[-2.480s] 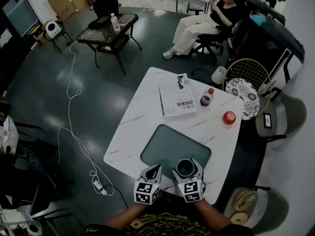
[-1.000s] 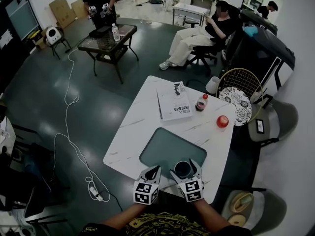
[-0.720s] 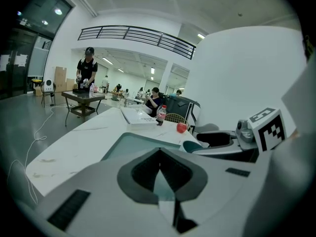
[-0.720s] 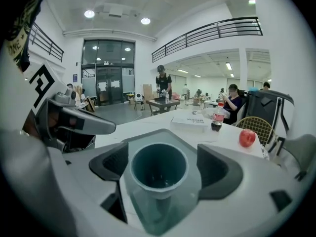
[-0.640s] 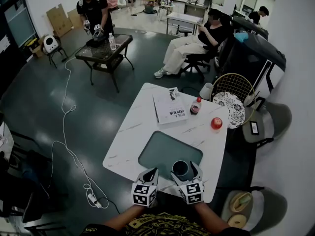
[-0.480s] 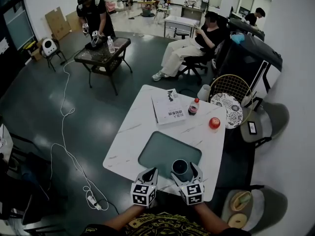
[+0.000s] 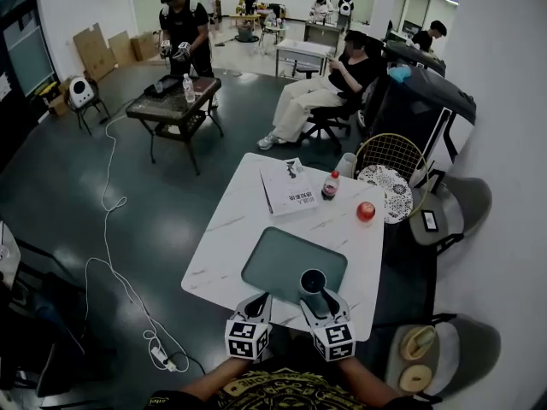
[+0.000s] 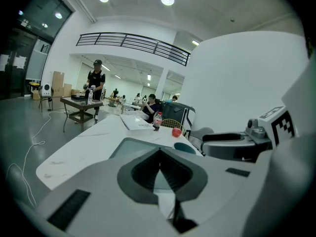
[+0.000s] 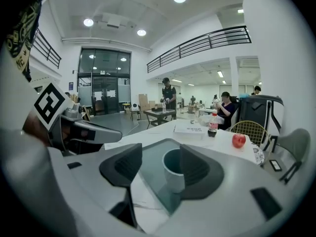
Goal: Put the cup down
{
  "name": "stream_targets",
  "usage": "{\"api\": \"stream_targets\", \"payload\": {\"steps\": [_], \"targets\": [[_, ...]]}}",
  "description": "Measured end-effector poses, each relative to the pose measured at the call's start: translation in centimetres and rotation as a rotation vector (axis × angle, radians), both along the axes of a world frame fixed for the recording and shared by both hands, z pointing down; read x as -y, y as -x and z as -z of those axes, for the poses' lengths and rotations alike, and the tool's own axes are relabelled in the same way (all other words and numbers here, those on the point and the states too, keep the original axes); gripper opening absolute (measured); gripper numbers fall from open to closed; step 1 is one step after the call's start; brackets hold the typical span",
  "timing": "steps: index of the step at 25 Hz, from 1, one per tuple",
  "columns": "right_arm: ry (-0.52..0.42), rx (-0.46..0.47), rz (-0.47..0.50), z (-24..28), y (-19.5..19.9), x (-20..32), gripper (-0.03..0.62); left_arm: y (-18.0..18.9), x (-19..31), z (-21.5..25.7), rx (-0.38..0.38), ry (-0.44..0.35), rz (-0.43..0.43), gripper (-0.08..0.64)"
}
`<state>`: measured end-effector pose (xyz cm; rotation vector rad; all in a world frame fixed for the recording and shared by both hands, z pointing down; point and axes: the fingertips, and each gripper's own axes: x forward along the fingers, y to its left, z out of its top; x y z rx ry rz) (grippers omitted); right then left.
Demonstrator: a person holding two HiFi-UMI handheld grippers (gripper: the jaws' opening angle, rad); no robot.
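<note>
A dark teal cup [image 7: 312,281] stands upright on the grey-green mat [image 7: 278,261], near the front edge of the white marble table [image 7: 224,239]. My right gripper [image 7: 319,301] is drawn back just behind it. Its jaws have just been closing, still stand apart and press on nothing. In the right gripper view the cup [image 9: 173,169] shows through the gap of the right gripper [image 9: 160,154], past the tips and partly hidden by the right jaw. My left gripper [image 7: 263,301] hovers to the left of the cup, jaws together and empty; the left gripper [image 8: 159,151] points across the mat.
Further back on the table lie a white book [image 7: 291,191], a cola bottle [image 7: 328,186] and a red apple [image 7: 366,211]. A gold wire chair [image 7: 386,162] stands behind the table and a grey stool [image 7: 444,353] at the right. People sit and stand further off.
The right gripper, which stood open around the cup, has pulled back towards me and its jaws have narrowed. The cup stays on the mat. The head view has tilted up.
</note>
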<state>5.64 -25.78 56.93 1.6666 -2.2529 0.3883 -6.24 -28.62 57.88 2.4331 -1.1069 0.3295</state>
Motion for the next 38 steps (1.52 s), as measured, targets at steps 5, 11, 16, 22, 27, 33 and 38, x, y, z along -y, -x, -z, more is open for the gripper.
{"api": "stream_targets", "payload": {"steps": [5, 11, 16, 22, 27, 33, 38], "targets": [[0.010, -0.006, -0.012, -0.2, 1.0, -2.3, 0.006, 1.0, -1.7, 0.1, -0.010, -0.024, -0.003, 0.009], [0.008, -0.026, -0.013, 0.5, 1.7, -4.8, 0.006, 1.3, -4.1, 0.4, -0.020, -0.034, -0.021, 0.009], [0.003, -0.043, 0.003, 0.7, 2.0, -6.0, 0.006, 2.0, -5.4, 0.6, -0.012, -0.032, -0.001, 0.009], [-0.015, -0.048, 0.058, 1.2, 2.1, -7.7, 0.006, 1.9, -7.5, 0.9, -0.012, -0.029, 0.036, 0.009], [-0.043, -0.063, 0.108, 2.0, 0.9, -10.2, 0.006, 0.0, -10.1, 1.7, -0.018, -0.033, 0.050, 0.009], [-0.061, -0.051, 0.161, 2.7, -1.5, -14.1, 0.006, -2.8, -13.9, 3.1, -0.011, -0.062, 0.082, 0.009], [-0.075, -0.021, 0.194, 4.0, -3.5, -17.6, 0.006, -4.3, -18.1, 4.5, -0.012, -0.079, 0.128, 0.009]]}}
